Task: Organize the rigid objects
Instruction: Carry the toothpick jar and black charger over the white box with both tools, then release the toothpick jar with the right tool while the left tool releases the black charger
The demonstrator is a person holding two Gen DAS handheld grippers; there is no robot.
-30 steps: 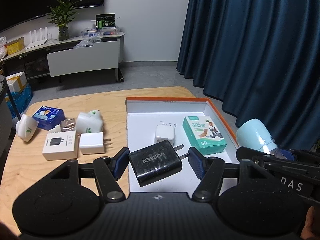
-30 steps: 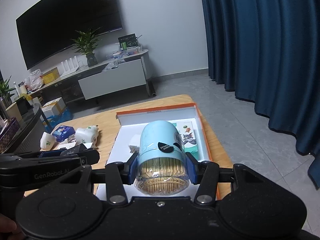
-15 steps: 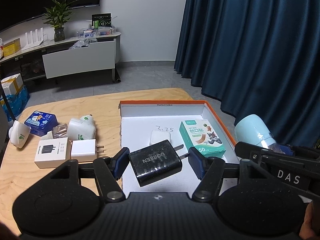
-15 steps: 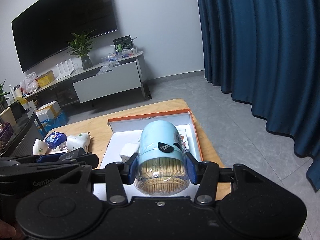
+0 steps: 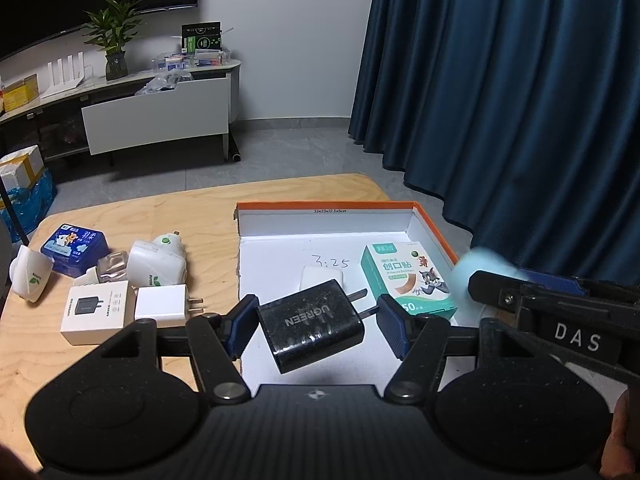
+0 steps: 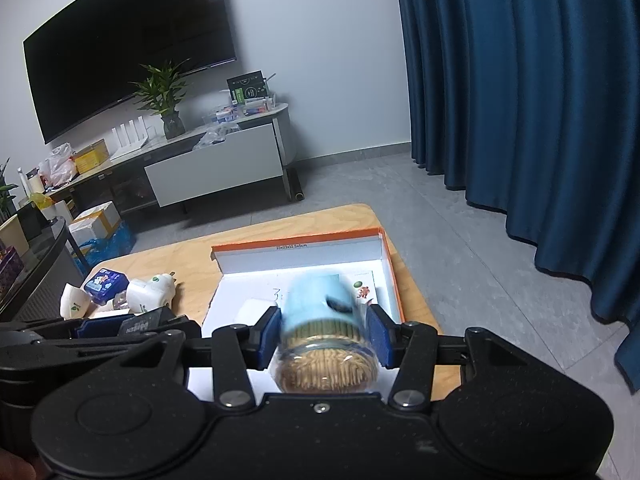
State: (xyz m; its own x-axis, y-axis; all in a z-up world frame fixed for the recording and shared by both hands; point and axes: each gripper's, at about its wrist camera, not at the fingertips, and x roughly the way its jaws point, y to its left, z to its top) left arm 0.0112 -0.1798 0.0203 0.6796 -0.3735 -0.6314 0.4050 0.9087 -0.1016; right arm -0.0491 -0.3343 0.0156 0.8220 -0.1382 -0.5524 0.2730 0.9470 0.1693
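in the left wrist view the left gripper [image 5: 316, 322] fills the lower middle of the frame, its blue-padded fingers spread wide; the black ugreen charger [image 5: 310, 330] sits tilted between them, touching the left pad, with a gap between its prongs and the right pad. below and behind it lies the white box with an orange rim [image 5: 430, 220], at centre right on the wooden table [image 5: 160, 216]. inside the box a white adapter [image 5: 320, 276] lies just above the charger and a green bandage box [image 5: 404, 276] lies to the right. at lower left of the frame sit a white charger box [image 5: 96, 312], a white plug [image 5: 162, 303], a white plug-in device [image 5: 160, 262] and a blue tissue pack [image 5: 74, 247].

in the right wrist view the right gripper [image 6: 324, 340] is at lower centre, fingers opened apart, with the blurred light-blue toothpick jar [image 6: 324, 328] between them over the box; whether the pads touch it cannot be told.
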